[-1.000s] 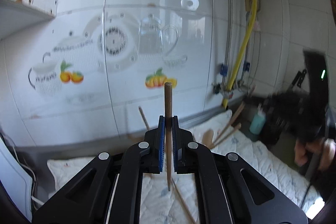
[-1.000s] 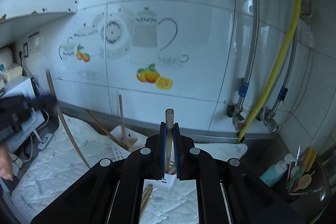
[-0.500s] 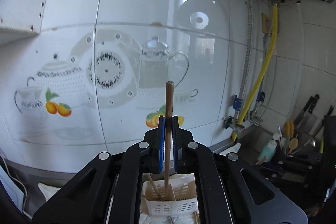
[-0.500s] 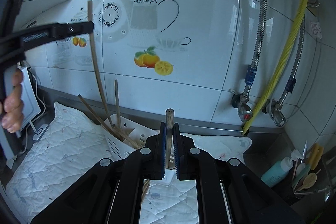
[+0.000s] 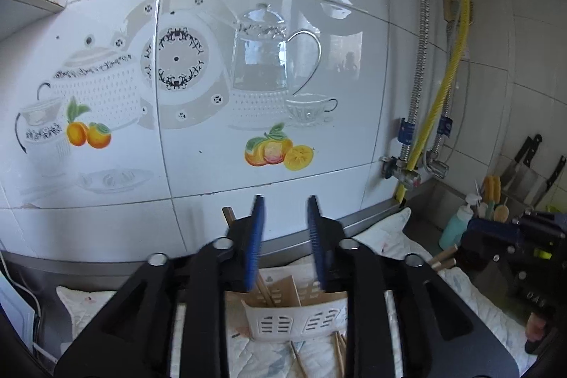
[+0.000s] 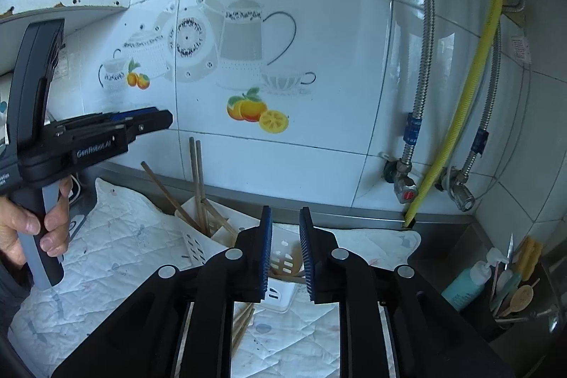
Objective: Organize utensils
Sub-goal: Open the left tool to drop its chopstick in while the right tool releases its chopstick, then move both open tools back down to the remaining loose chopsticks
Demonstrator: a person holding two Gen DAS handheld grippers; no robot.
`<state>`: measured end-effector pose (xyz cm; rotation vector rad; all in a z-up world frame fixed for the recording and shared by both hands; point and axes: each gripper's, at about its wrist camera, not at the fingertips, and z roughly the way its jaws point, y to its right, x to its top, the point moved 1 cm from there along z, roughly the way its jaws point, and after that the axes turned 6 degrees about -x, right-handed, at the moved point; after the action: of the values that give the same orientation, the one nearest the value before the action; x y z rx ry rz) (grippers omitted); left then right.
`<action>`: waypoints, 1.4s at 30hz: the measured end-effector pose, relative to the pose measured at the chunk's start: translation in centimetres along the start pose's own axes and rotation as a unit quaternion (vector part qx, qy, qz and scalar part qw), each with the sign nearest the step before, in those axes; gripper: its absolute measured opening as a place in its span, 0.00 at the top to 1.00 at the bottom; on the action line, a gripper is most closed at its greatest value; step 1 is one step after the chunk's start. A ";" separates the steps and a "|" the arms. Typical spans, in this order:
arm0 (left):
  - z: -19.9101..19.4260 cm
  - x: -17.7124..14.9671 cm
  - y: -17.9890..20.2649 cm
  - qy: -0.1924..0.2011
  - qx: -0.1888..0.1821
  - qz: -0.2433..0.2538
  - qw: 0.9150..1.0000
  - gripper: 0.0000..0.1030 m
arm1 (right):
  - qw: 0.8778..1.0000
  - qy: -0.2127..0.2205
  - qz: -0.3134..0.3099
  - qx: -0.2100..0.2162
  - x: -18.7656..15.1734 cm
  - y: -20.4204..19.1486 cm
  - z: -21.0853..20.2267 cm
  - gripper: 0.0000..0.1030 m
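A white slotted utensil caddy (image 5: 297, 321) sits on a quilted white mat, just below my left gripper (image 5: 285, 236), which is open and empty. Wooden chopsticks (image 5: 264, 289) stand in the caddy. In the right wrist view the same caddy (image 6: 198, 247) holds several chopsticks (image 6: 198, 179) leaning toward the wall, and a wooden spatula (image 6: 287, 266) lies in its near compartment. My right gripper (image 6: 285, 247) is open and empty above that compartment. The left gripper (image 6: 141, 123) also shows at the left, held in a hand.
More chopsticks (image 6: 242, 321) lie on the mat (image 6: 117, 247) in front of the caddy. A tiled wall with pipes and a yellow hose (image 6: 471, 87) stands close behind. A teal bottle (image 6: 464, 286) and a holder of spoons (image 6: 514, 300) stand at the right.
Both grippers were shut on wooden utensils; both have opened and the utensils now sit in the caddy. The left gripper has moved over the caddy.
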<state>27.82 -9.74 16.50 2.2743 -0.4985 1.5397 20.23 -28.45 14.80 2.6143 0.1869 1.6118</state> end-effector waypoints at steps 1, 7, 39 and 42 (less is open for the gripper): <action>-0.7 -0.3 0.1 0.002 0.003 0.003 1.000 0.61 | 1.000 0.003 0.003 0.001 -0.1 0.0 -0.6 0.84; -4.1 -2.5 0.4 -0.005 0.000 0.002 1.000 0.40 | 1.000 0.013 0.014 0.014 -1.9 -0.5 -4.3 0.81; -8.4 -21.2 0.9 -0.177 0.022 -0.033 0.983 0.07 | 0.985 -0.144 0.081 0.048 -22.1 -7.7 -4.4 0.74; -8.2 -21.8 0.9 -0.183 0.015 -0.042 0.982 0.06 | 0.982 -0.160 0.082 0.051 -23.0 -8.2 -3.3 0.74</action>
<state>13.19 -4.63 -0.92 2.5785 -0.4672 1.0974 6.52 -23.48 -5.07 2.9907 0.0392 1.2237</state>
